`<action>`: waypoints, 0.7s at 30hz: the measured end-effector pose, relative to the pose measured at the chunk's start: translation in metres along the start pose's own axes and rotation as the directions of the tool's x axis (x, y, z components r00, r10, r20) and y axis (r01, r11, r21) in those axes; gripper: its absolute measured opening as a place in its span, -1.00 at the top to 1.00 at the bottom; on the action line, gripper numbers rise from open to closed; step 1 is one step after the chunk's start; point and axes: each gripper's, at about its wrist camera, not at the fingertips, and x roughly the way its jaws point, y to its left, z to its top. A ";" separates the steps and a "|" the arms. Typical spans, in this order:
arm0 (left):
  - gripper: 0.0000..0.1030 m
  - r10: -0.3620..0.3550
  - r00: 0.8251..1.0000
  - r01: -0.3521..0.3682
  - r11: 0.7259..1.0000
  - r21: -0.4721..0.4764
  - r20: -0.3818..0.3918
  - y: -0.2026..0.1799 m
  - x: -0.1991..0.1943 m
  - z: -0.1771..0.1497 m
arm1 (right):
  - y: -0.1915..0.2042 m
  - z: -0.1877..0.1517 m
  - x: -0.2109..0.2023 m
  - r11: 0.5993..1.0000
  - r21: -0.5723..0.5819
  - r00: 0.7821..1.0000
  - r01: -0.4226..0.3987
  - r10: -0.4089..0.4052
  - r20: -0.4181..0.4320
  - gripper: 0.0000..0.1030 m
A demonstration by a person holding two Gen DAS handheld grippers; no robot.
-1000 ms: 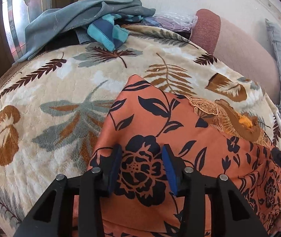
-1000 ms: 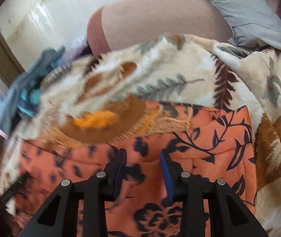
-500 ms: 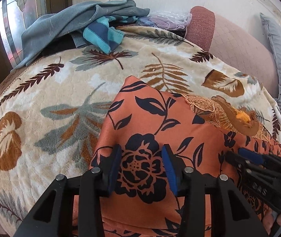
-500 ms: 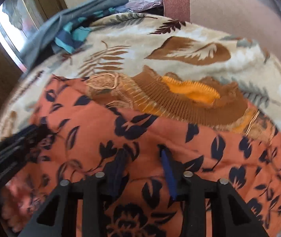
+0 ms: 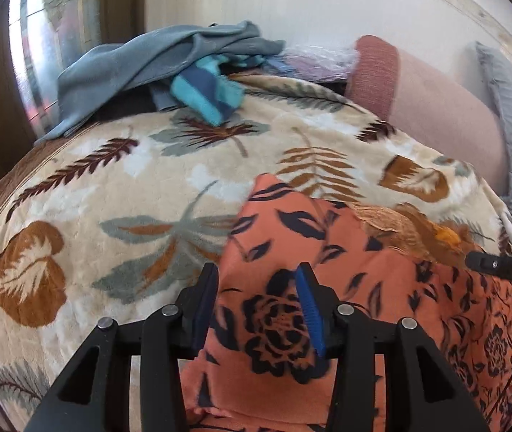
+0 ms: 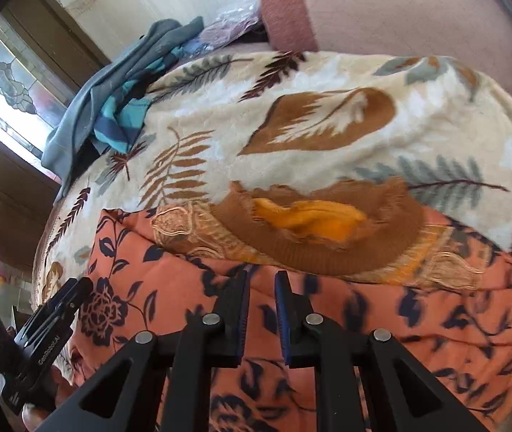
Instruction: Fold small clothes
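Left gripper [image 5: 257,289] gapes wide over the orange floral garment [image 5: 346,288], gripping nothing; right gripper [image 6: 261,300] hovers narrowly parted, empty. Garment lies on the leaf-print blanket's [image 5: 112,187] near edge.

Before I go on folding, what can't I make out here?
- Orange floral garment: near hem cut off by the frame edge and hidden behind the left gripper, left wrist view.
- Right gripper: fabric contact unclear, motion blur, right wrist view.
- Grey-blue clothes pile: separate items indistinguishable.
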 end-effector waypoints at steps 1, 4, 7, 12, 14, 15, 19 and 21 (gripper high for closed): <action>0.07 -0.026 1.000 0.026 0.999 0.028 0.006 -0.006 -0.002 -0.001 | -0.008 -0.002 -0.010 1.000 0.015 1.000 -0.003 0.002 0.012 0.68; -0.11 -0.112 0.994 0.112 0.988 0.111 -0.008 -0.029 -0.007 -0.007 | -0.027 -0.018 -0.034 0.996 0.084 0.999 -0.035 0.033 0.017 0.68; -0.16 -0.111 0.992 0.121 0.969 0.213 -0.057 -0.052 -0.001 -0.017 | -0.031 -0.042 -0.038 0.995 0.098 1.000 0.016 -0.014 -0.016 0.68; -0.22 0.018 0.994 0.019 0.939 0.343 -0.106 -0.065 0.017 -0.036 | -0.036 -0.103 -0.028 0.991 0.073 0.994 0.112 -0.111 -0.018 0.67; -0.23 0.011 0.994 0.025 0.940 0.341 -0.105 -0.061 0.014 -0.040 | -0.035 -0.120 -0.038 0.989 0.077 0.992 0.124 -0.122 -0.026 0.67; -0.23 0.008 0.995 0.026 0.940 0.341 -0.100 -0.060 0.011 -0.044 | -0.036 -0.127 -0.043 0.988 0.087 0.992 0.125 -0.123 -0.035 0.67; -0.23 -0.016 0.998 0.039 0.931 0.362 -0.067 -0.050 -0.014 -0.064 | -0.036 -0.150 -0.059 0.989 0.056 0.990 0.134 -0.130 -0.061 0.67; -0.23 -0.028 0.998 0.043 0.940 0.337 -0.050 -0.037 -0.029 -0.070 | -0.037 -0.157 -0.070 0.988 0.067 0.986 0.136 -0.129 -0.106 0.68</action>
